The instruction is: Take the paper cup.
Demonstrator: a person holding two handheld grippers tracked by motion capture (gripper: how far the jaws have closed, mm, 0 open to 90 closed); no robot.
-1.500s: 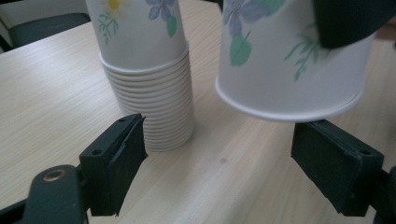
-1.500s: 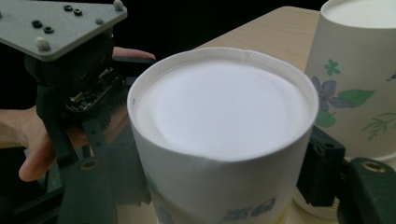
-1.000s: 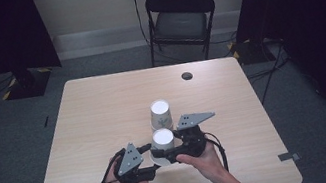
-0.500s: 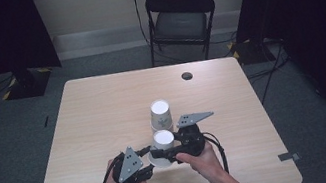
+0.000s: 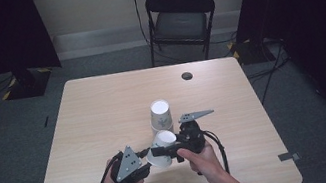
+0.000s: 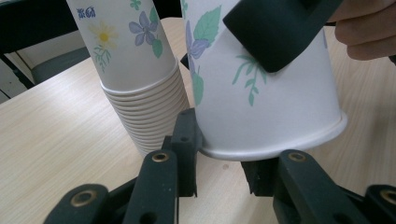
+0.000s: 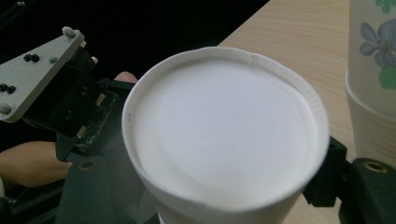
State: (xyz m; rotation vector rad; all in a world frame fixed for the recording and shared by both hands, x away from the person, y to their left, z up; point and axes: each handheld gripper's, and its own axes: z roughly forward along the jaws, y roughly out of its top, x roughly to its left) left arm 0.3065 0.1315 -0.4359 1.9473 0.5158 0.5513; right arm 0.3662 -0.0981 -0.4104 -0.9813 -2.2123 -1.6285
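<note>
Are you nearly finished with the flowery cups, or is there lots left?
One cup is already off the stack and upside down, gripped near its base by the right gripper. The left gripper has just been closing on that cup's rim. Left to do: many cups are nested in the stack on the table, so it looks early.
</note>
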